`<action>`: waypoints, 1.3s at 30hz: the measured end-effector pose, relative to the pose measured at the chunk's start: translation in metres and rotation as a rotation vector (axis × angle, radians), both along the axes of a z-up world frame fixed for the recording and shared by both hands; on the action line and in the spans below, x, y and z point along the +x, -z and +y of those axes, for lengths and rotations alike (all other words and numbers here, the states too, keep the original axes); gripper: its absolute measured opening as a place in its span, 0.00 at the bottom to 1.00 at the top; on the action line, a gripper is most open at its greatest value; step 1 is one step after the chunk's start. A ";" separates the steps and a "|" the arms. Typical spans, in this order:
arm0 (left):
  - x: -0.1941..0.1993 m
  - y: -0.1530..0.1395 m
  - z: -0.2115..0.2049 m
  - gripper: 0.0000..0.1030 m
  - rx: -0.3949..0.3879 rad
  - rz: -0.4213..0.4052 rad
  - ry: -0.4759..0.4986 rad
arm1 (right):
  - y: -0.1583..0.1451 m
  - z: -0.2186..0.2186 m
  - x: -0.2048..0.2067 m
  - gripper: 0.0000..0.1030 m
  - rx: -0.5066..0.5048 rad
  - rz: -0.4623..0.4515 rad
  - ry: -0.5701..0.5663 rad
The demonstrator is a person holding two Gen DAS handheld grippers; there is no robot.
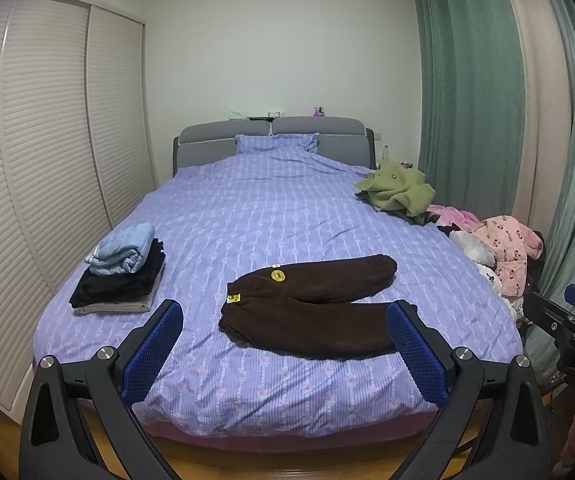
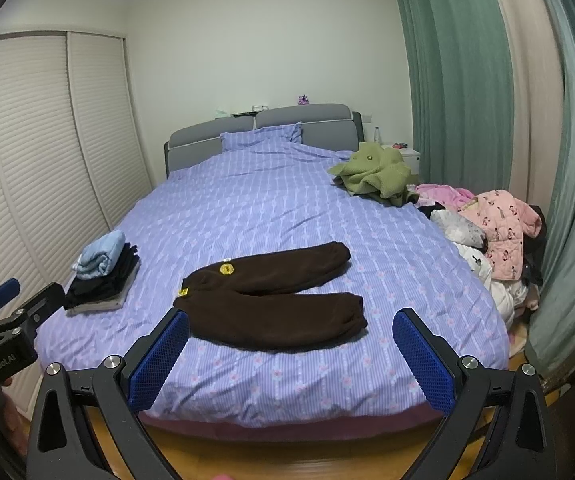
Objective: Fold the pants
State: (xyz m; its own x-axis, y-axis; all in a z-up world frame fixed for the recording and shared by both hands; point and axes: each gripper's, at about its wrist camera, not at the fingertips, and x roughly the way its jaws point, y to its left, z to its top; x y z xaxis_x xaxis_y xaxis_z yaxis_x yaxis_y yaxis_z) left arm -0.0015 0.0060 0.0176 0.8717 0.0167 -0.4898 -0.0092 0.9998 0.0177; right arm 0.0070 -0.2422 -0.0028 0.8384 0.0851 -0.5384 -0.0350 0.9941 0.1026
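Lying flat for folding, dark brown fleece pants (image 1: 307,312) are spread near the purple striped bed's (image 1: 247,216) foot; both grippers (image 1: 283,354) (image 2: 291,360) are held wide open, empty.

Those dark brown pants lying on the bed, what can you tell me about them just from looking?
The brown pants look like thick, fuzzy fleece, child-sized, with gathered cuffs. They lie flat and unfolded on the purple patterned bedspread, near the foot of the bed, waistband toward the stack of folded clothes, legs spread in a narrow V toward the other side. A round yellow patch sits on the upper leg near the waist, and a small yellow tag at the waistband. Nothing but the bedspread touches them; both grippers hang open, short of them.
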 end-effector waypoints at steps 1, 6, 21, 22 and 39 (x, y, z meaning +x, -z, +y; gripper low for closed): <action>0.000 0.000 0.001 1.00 0.001 -0.002 -0.001 | 0.000 -0.001 0.000 1.00 0.001 0.001 0.000; -0.005 -0.003 -0.010 1.00 0.004 -0.006 -0.002 | -0.001 -0.003 0.000 1.00 0.004 -0.002 0.000; -0.007 -0.002 -0.012 1.00 0.017 -0.021 -0.002 | 0.000 -0.003 -0.002 1.00 0.003 -0.003 0.004; -0.007 -0.001 -0.012 1.00 0.017 -0.021 -0.003 | 0.000 -0.003 -0.002 1.00 0.003 -0.003 0.003; -0.005 -0.001 -0.011 1.00 0.013 -0.016 -0.003 | 0.001 -0.006 -0.002 1.00 0.004 0.001 0.002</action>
State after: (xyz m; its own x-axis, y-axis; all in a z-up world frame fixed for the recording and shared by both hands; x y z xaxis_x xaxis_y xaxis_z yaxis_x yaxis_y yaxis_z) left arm -0.0069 -0.0055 0.0183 0.8793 0.0255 -0.4756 -0.0127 0.9995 0.0302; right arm 0.0046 -0.2481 -0.0036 0.8379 0.0858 -0.5390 -0.0330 0.9937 0.1069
